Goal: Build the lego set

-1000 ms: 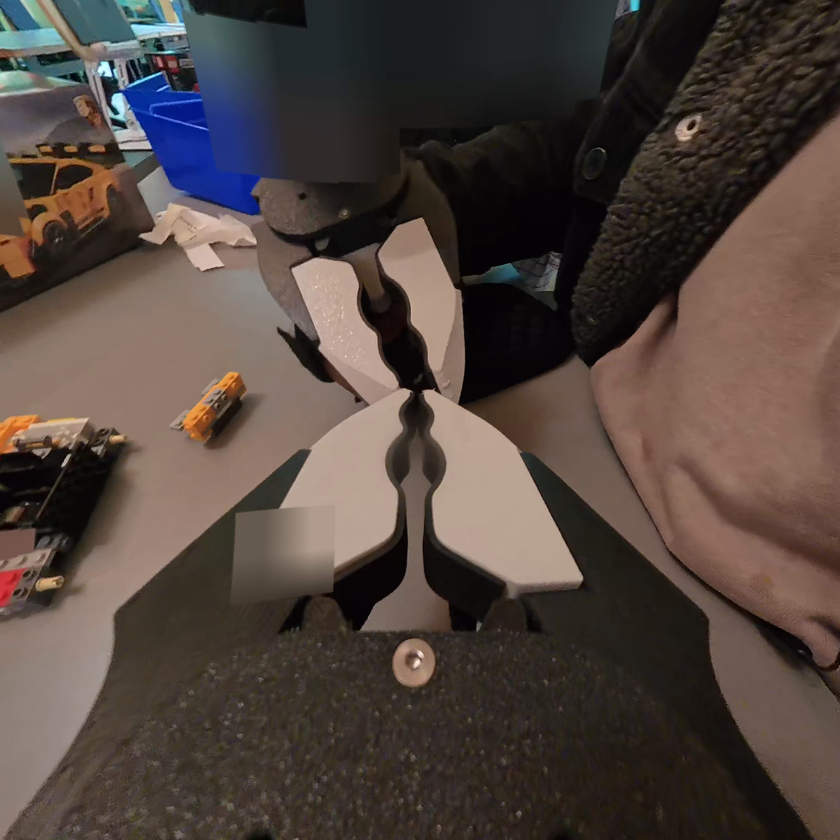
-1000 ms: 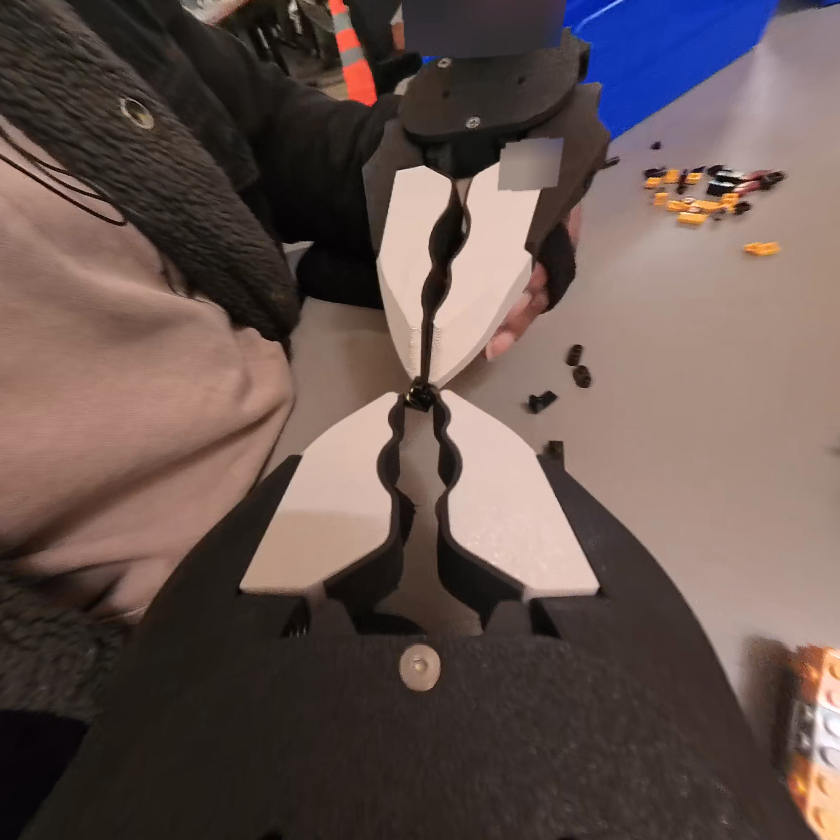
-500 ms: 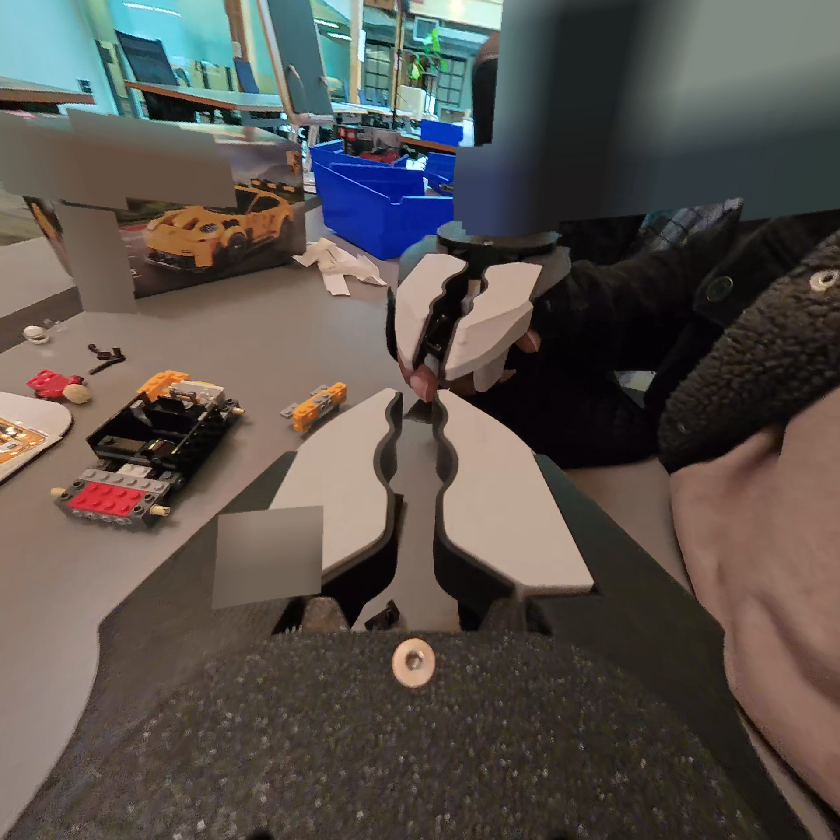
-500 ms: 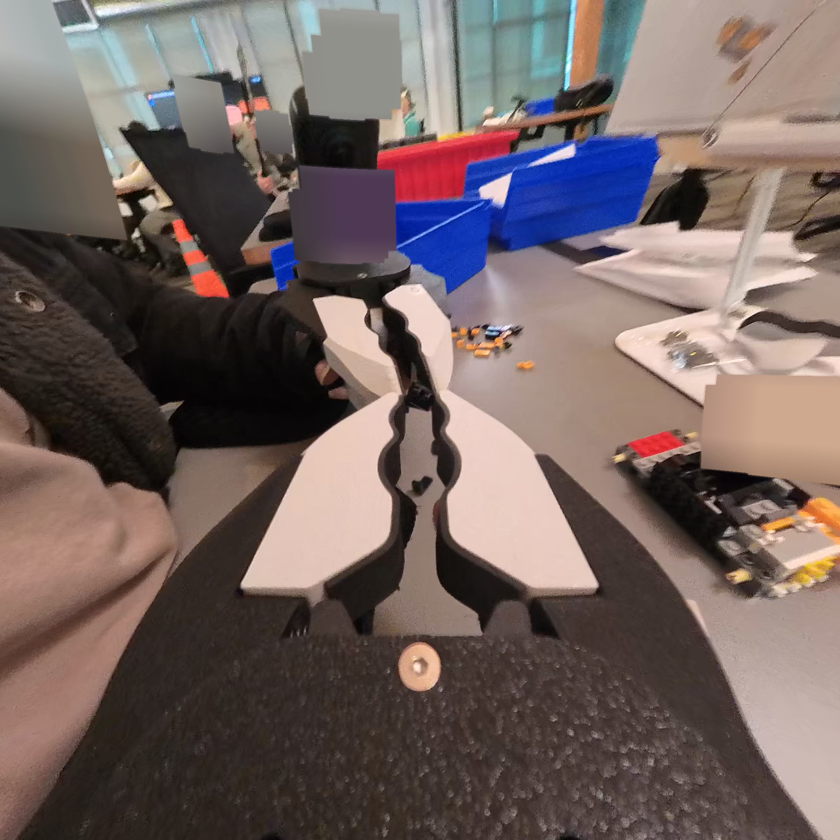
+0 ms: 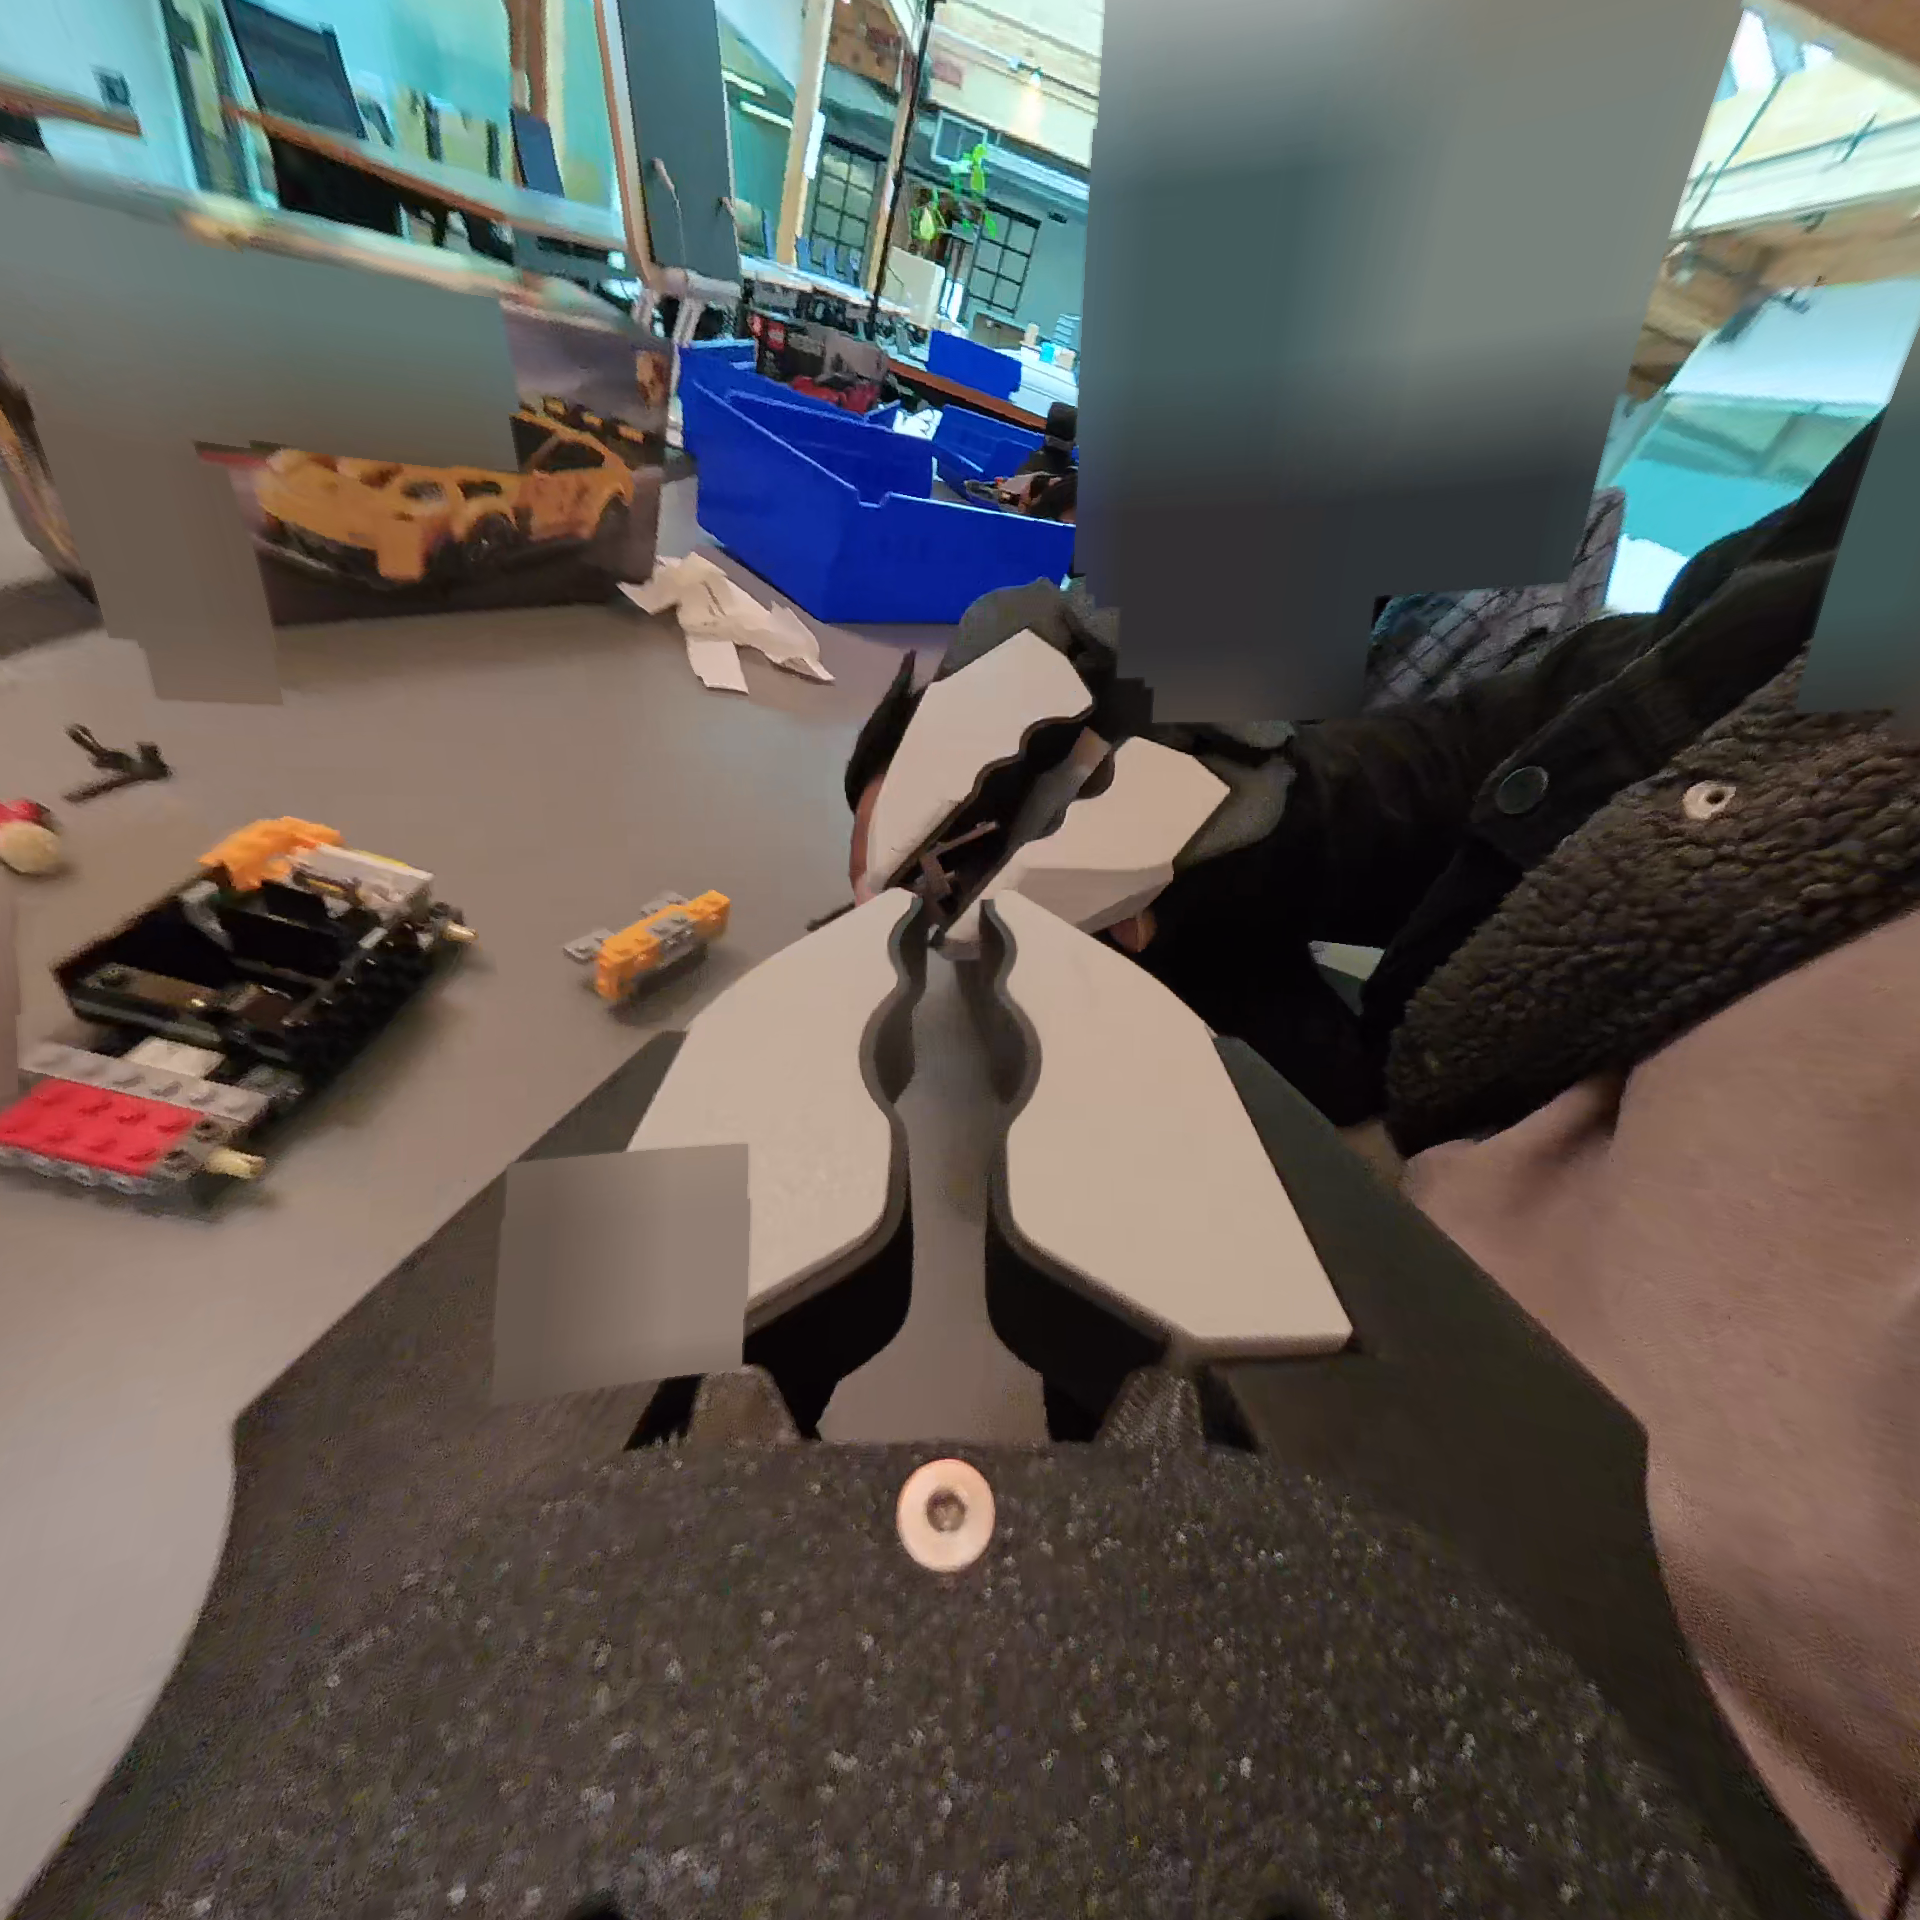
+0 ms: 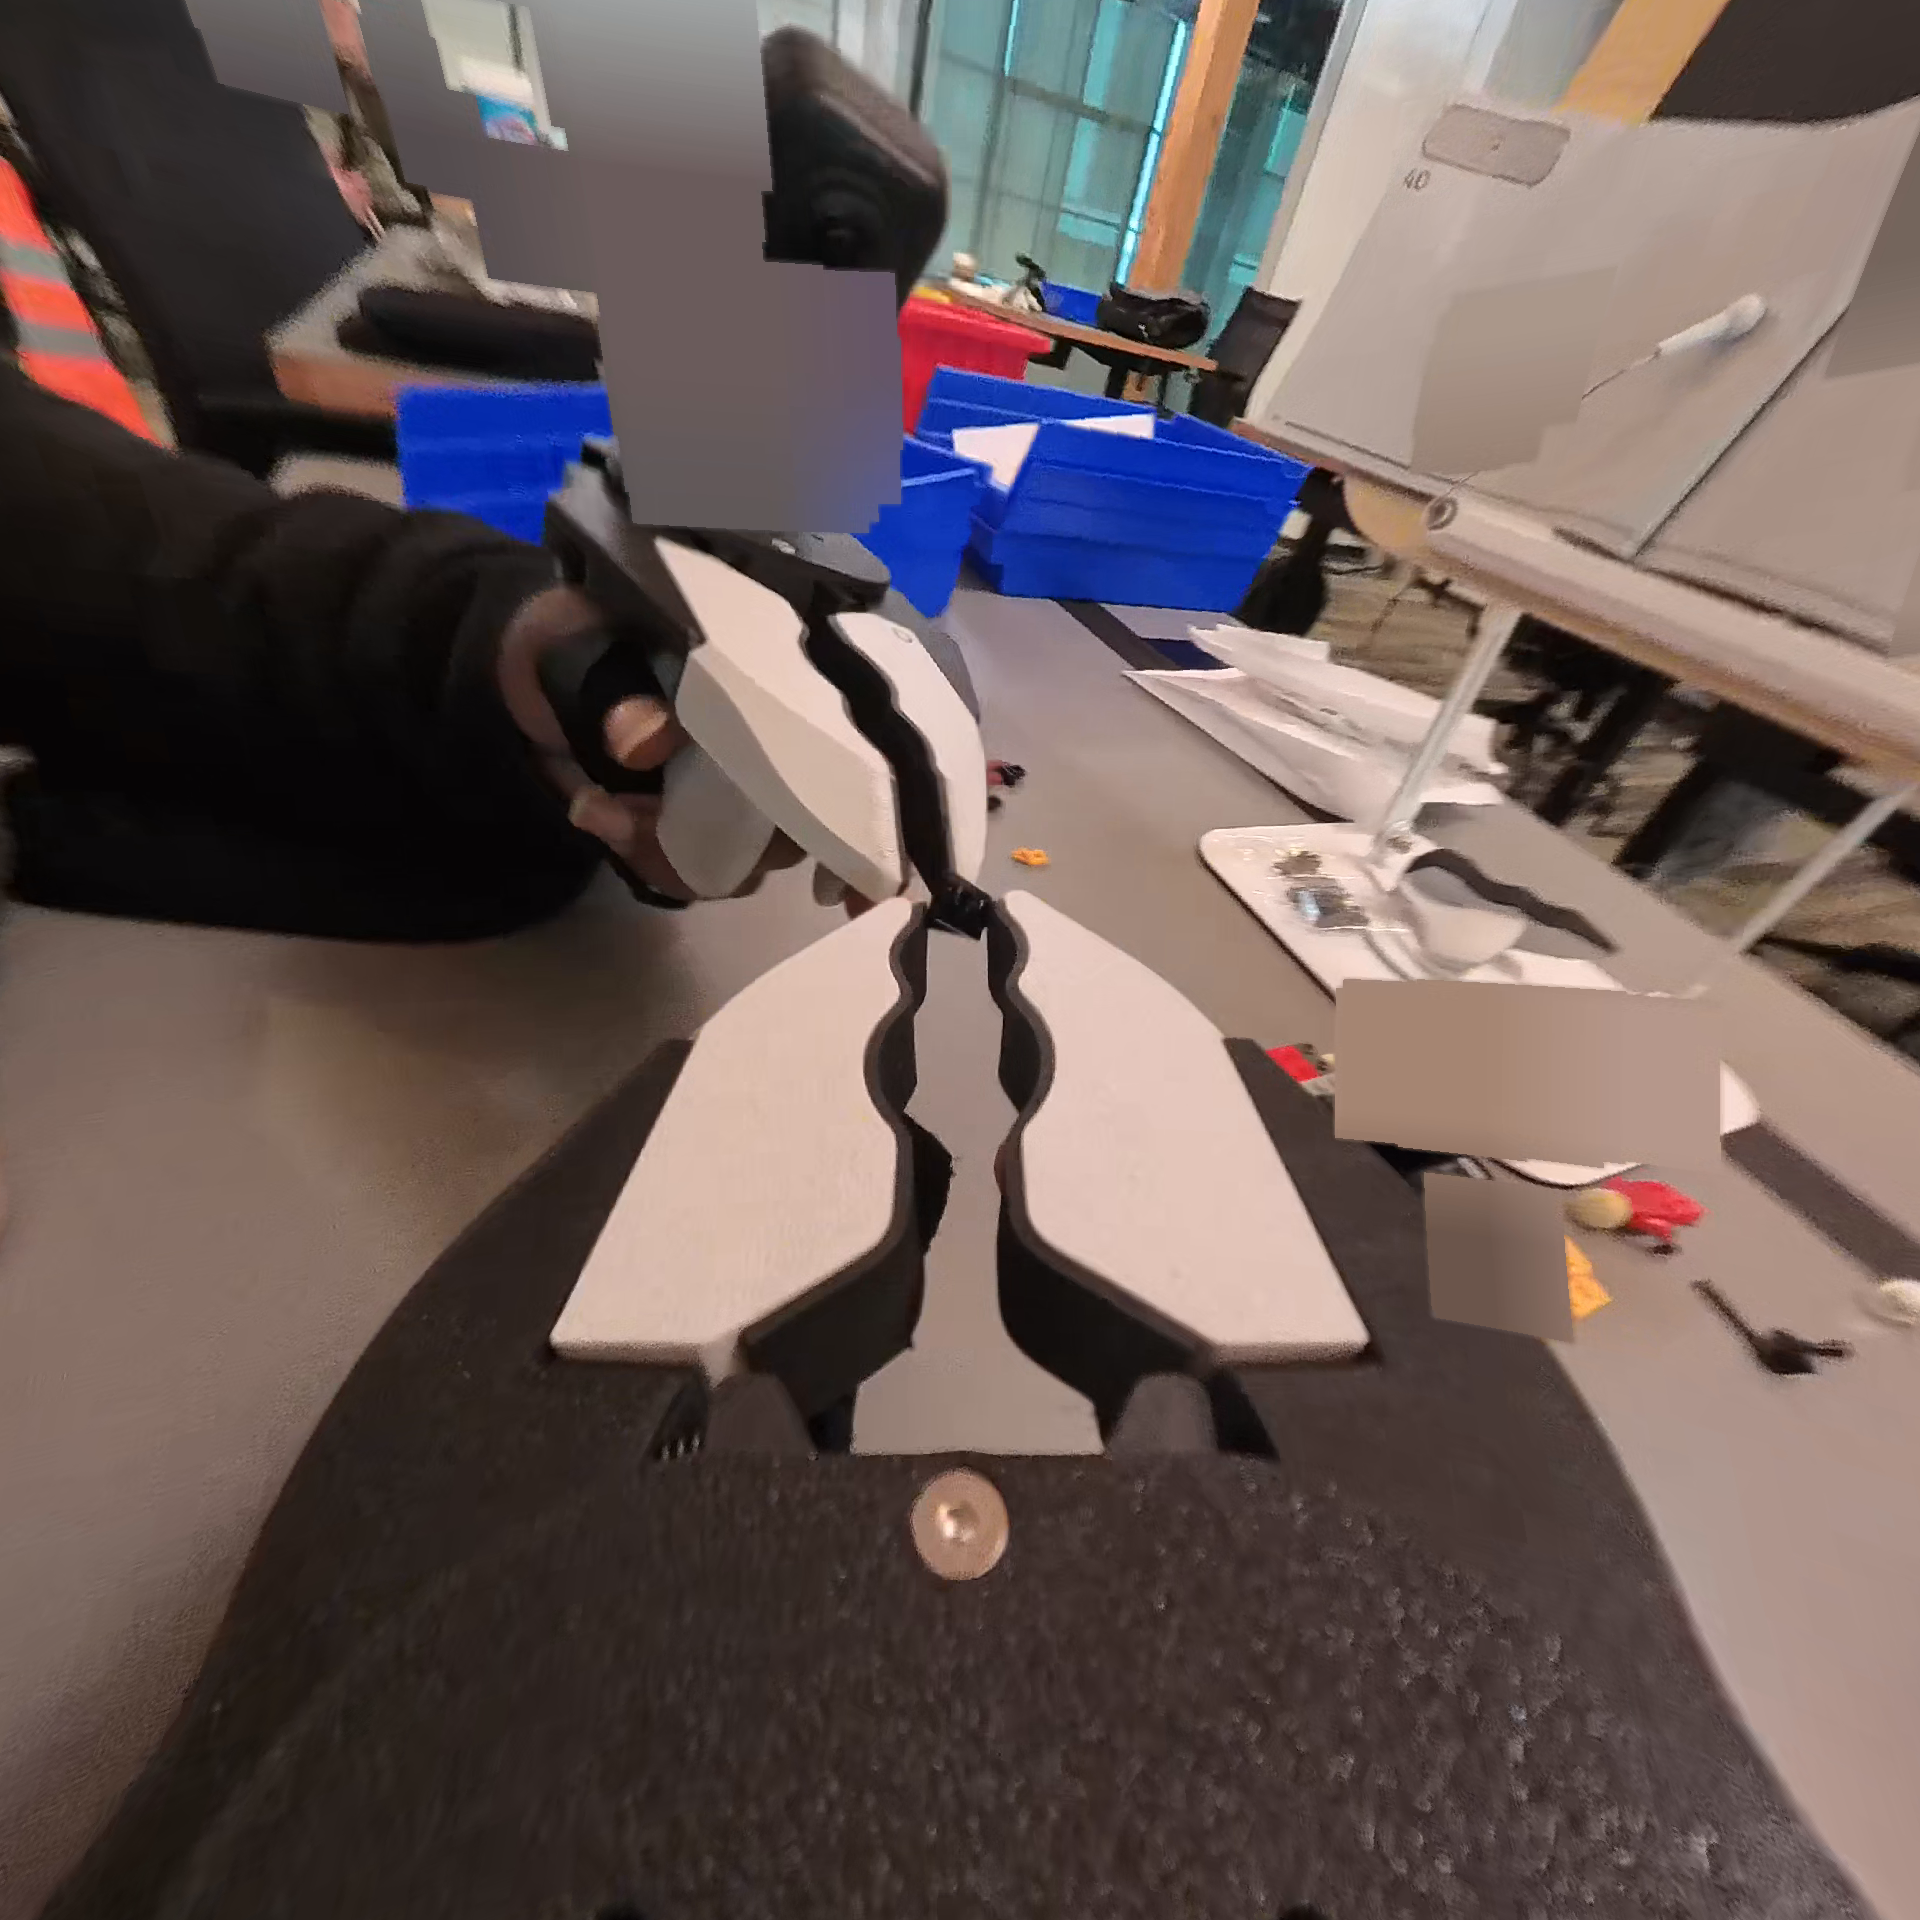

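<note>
My left gripper (image 5: 948, 920) and right gripper (image 6: 961, 914) meet tip to tip above the grey table (image 5: 540, 790). A small black lego piece (image 6: 958, 918) sits between the right gripper's fingertips. In the left wrist view the same piece (image 5: 941, 883) runs from the right gripper (image 5: 938, 900) into the narrow gap between my left fingertips. In the right wrist view the left gripper (image 6: 948, 881) comes down onto the piece from above. A half-built black car chassis (image 5: 239, 966) with a red plate lies to the left, and a small orange sub-assembly (image 5: 655, 935) lies beside it.
The lego box (image 5: 447, 509), blue bins (image 5: 862, 520) and crumpled paper (image 5: 727, 623) stand at the back. A white-based stand (image 6: 1299, 883), papers (image 6: 1320, 717), a red part (image 6: 1662, 1205) and a black part (image 6: 1766, 1340) lie to the right. The person's jacket (image 5: 1662, 935) is close.
Both grippers have tilted up from looking down at the table, still tip to tip. The left fingertips, fully shut a second ago, now stand slightly apart around the piece.
</note>
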`<state>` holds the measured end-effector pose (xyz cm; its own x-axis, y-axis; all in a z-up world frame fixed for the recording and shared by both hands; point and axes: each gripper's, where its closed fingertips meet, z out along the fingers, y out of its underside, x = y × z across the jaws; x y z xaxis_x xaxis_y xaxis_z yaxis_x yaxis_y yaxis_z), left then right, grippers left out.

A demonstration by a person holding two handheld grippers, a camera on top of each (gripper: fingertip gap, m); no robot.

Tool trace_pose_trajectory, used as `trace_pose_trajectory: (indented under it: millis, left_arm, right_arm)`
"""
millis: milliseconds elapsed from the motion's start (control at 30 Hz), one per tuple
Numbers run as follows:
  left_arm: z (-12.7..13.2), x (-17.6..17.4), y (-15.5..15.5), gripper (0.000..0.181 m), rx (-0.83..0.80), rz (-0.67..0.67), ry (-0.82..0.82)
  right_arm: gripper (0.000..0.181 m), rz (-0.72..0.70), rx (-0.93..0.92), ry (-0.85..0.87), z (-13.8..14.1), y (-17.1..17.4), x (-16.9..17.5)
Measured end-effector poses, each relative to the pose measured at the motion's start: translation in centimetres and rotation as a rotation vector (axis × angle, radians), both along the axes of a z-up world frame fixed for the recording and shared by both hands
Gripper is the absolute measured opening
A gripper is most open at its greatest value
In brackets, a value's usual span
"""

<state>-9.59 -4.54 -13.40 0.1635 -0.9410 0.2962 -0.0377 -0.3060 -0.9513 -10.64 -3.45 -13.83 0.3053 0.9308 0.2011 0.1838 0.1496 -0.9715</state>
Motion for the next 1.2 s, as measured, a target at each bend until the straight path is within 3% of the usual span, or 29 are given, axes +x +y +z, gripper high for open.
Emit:
trace_pose_trajectory:
  millis: [300,433,567,767,900,1033,1200]
  left_arm:
    - [-0.6,-0.1,0.5,0.011,-0.23,-0.028,-0.058]
    - [-1.1,0.1,0.2,0.006,-0.257,-0.056,-0.038]
    - [-1.9,-0.1,0.1,0.005,-0.348,-0.102,-0.006]
    - [-3.9,-0.1,-1.4,0.004,-0.596,-0.296,0.09]
    - [-4.6,0.8,-2.3,0.004,-0.644,-0.392,0.156]
    - [-4.7,1.0,-1.8,0.004,-0.666,-0.405,0.16]
    - [-5.0,0.9,-1.1,0.006,-0.571,-0.343,0.169]
  right_arm:
    - [0.01,-0.128,0.395,-0.186,-0.6,0.3,-0.3]
    - [0.011,-0.143,0.47,-0.242,-1.0,0.3,-0.5]
    - [0.013,-0.094,0.429,-0.288,-1.9,0.1,-0.5]
    - [0.019,0.151,0.422,-0.453,-2.7,-1.6,0.1]
    - [0.019,0.281,0.455,-0.579,-3.8,-2.7,0.3]
    - [0.012,0.293,0.465,-0.606,-4.0,-2.3,0.7]
    - [0.007,0.237,0.231,-0.482,-4.5,-1.6,0.8]
